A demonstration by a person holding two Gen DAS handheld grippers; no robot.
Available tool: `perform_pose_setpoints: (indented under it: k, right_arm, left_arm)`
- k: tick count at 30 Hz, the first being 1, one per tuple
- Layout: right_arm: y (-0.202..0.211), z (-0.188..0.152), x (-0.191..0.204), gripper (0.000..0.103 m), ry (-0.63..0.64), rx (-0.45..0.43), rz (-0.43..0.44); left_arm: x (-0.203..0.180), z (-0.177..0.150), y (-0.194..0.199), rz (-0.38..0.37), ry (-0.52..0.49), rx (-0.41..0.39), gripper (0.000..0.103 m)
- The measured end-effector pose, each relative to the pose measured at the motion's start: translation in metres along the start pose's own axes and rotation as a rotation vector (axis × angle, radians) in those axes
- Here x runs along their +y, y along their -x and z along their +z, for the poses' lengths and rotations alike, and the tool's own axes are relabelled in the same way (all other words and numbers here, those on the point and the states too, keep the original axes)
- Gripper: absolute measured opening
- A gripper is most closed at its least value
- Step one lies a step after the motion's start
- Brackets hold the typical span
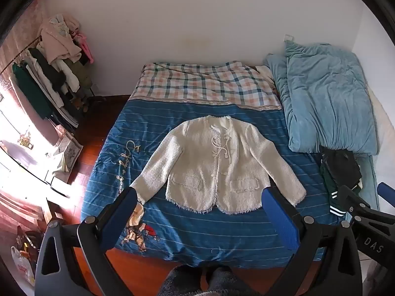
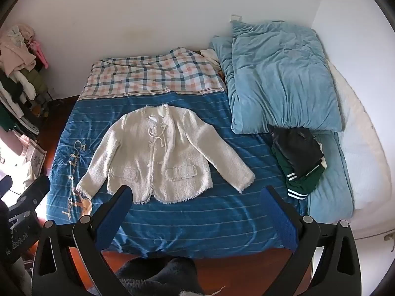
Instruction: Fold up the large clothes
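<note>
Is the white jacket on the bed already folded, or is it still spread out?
Spread out. The white jacket lies flat, front up, on the blue bedcover, both sleeves stretched out to the sides.

Left gripper [image 1: 198, 206] tilted steeply downward, jaws spread wide, blue pads [image 1: 280, 219] bare, right gripper [image 2: 197, 206] beside it, same downward tilt, jaws wide, nothing between them

The bed [image 2: 197, 222] has a blue striped cover; on it lie a white jacket [image 2: 163, 153], a light blue blanket [image 2: 279, 79] and folded dark clothes [image 2: 298, 157]
</note>
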State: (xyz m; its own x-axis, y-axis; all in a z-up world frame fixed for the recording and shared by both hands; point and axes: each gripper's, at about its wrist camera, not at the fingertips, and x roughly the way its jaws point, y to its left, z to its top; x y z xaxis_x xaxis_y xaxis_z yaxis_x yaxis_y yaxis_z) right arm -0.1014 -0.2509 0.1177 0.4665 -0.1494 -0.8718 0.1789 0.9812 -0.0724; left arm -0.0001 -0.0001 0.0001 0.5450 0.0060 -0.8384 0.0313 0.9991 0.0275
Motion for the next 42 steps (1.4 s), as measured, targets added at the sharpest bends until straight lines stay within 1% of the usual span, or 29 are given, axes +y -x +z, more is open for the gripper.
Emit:
perform_pose_setpoints:
  k: [8,12,18,23,29,30,42]
  right_arm:
    - [-0.002,0.004,0.003,0.103,0.004,-0.003,-0.003]
    - [-0.003,0.011,0.004,0.103,0.005,-0.002,0.002]
    - [-0.005,0.009,0.010,0.103,0.007,-0.002,0.000]
    - [-0.004,0.009,0.008,0.103,0.008,-0.002,0.003]
    - [-0.006,0.012,0.014,0.103,0.004,-0.001,0.005]
    - [-0.008,0.017,0.018,0.103,0.013,-0.001,0.006]
    - [-0.008,0.018,0.021,0.103,0.017,0.004,0.013]
  left_arm:
    - [-0.001,0.000,-0.002,-0.002,0.001,-0.001,0.103]
    - [-0.003,0.003,0.001,-0.008,0.004,0.002,0.103]
    - [-0.003,0.003,0.000,-0.009,0.002,0.003,0.103]
    - [-0.005,0.007,-0.003,-0.006,0.008,0.004,0.103]
    - [0.002,0.013,-0.006,-0.012,0.011,0.009,0.103]
    - [0.002,0.011,-0.005,-0.008,0.014,0.006,0.103]
    - [0.005,0.005,-0.009,-0.011,0.016,0.018,0.103]
